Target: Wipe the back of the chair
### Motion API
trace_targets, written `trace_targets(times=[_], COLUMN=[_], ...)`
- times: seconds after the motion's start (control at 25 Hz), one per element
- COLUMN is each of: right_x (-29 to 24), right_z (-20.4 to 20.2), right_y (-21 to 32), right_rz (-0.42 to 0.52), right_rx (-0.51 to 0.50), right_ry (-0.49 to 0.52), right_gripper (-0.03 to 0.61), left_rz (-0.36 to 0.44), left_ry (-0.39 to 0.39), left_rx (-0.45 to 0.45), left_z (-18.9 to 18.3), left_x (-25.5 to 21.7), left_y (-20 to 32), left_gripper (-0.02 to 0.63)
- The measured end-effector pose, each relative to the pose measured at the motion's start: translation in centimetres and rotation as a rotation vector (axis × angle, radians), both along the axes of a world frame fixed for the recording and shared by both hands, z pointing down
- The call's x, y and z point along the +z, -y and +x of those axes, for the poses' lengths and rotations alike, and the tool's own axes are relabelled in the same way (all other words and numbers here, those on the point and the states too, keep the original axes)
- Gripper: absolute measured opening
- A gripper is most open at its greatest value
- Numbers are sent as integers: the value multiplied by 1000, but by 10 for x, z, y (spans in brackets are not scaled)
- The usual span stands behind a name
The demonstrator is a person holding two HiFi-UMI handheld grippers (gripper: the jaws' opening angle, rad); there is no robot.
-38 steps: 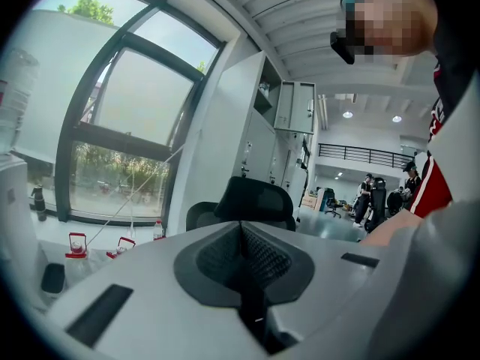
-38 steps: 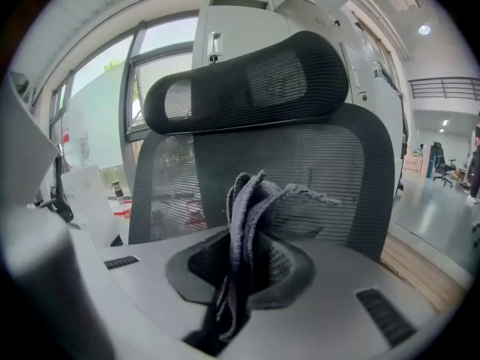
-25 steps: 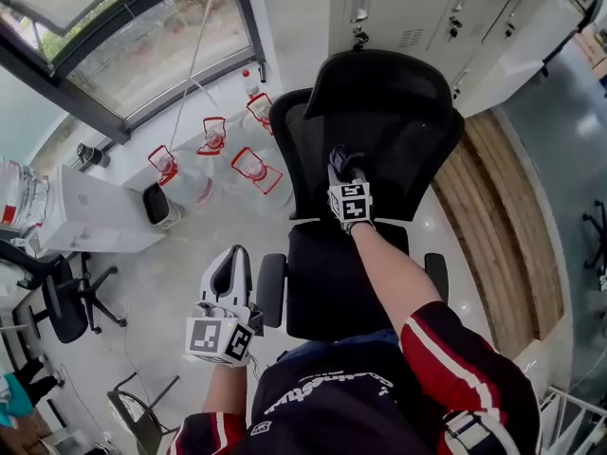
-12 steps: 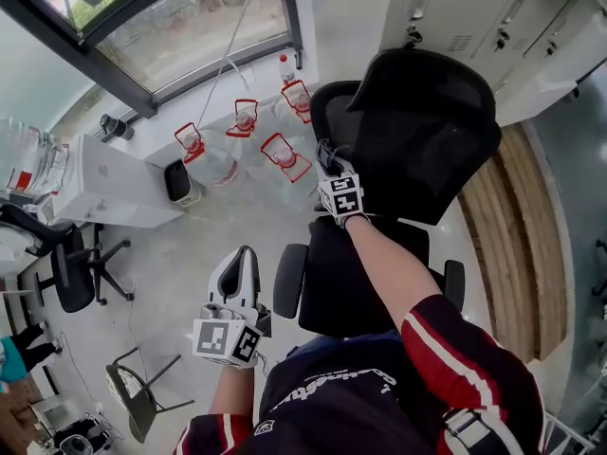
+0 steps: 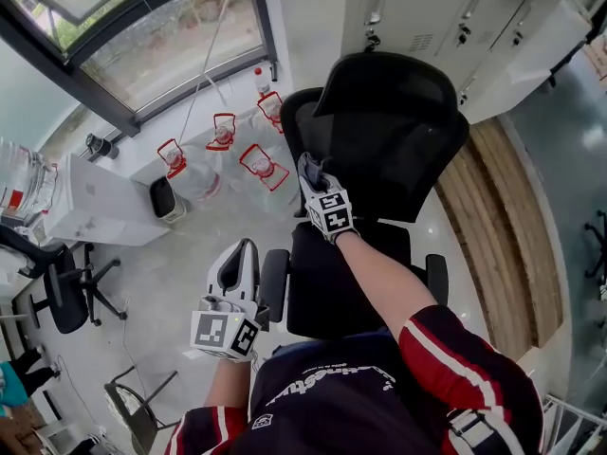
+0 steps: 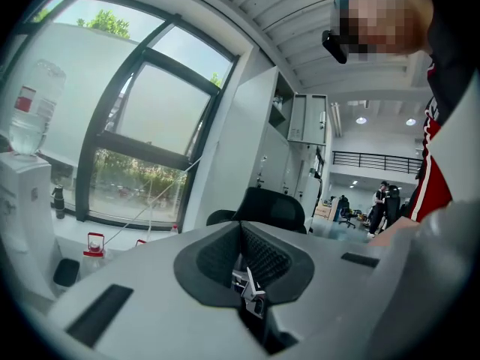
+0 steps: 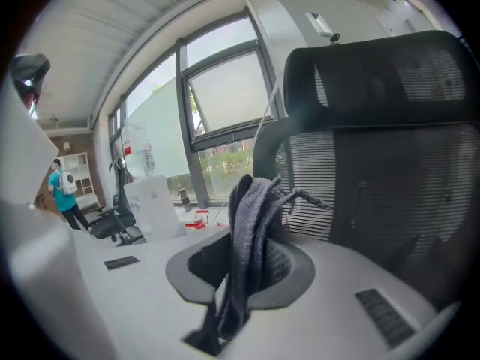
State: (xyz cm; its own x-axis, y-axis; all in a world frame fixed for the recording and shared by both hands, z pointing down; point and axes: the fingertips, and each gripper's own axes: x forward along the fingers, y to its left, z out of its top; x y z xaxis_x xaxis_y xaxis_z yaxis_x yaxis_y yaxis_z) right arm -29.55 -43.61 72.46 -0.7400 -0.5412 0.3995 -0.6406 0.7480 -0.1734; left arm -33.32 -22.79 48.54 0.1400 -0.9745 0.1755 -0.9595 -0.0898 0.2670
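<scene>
- The right gripper [image 5: 313,173] reaches forward at the end of an outstretched arm in a red, white and dark sleeve [image 5: 455,358].
- Its jaws are pinched on a grey cloth [image 7: 251,235]. In the right gripper view the cloth stands up in folds from between the jaws, with a loose thread trailing towards the mesh.
- The cloth and the jaw tips sit at the left edge of the chair back [image 5: 384,164], on the side facing the seat, about halfway up the black mesh.
- The chair is a black office chair, with its headrest [image 5: 384,88] above the back, its seat [image 5: 327,297] just below the gripper, and an armrest [image 5: 273,287] at the seat's left side.
- The left gripper [image 5: 240,254] is held low, to the left of that armrest and clear of the chair.
- Its jaws are pressed together with nothing between them; the left gripper view shows the dark pads meeting in a single seam.
- On the floor to the left of the chair stand clear water bottles with red handles [image 5: 256,164], close under the window [image 5: 161,41].
- A white water dispenser [image 5: 90,211] stands further left along the window wall.
- Pale lockers [image 5: 446,17] line the wall behind the headrest.
</scene>
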Motion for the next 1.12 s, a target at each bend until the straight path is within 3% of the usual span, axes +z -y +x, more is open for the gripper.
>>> trace_targets(times=[0.32,0.76,1.12], right_x=[2,36,65], right_z=[110,294,410], right_y=[-21,-20,14], right_rz=[4,-21,-31], right_rx=[121,390,556], right_ry=[-23,-96,-158], right_gripper=[66,66,66], left_rz=[52,36,-16], left_ry=[14,21,56], left_rx=[203,406,450], left_z=[85,182,211], left_x=[-22,-12,8], left_y=[29,57,71], left_gripper=[26,26,26])
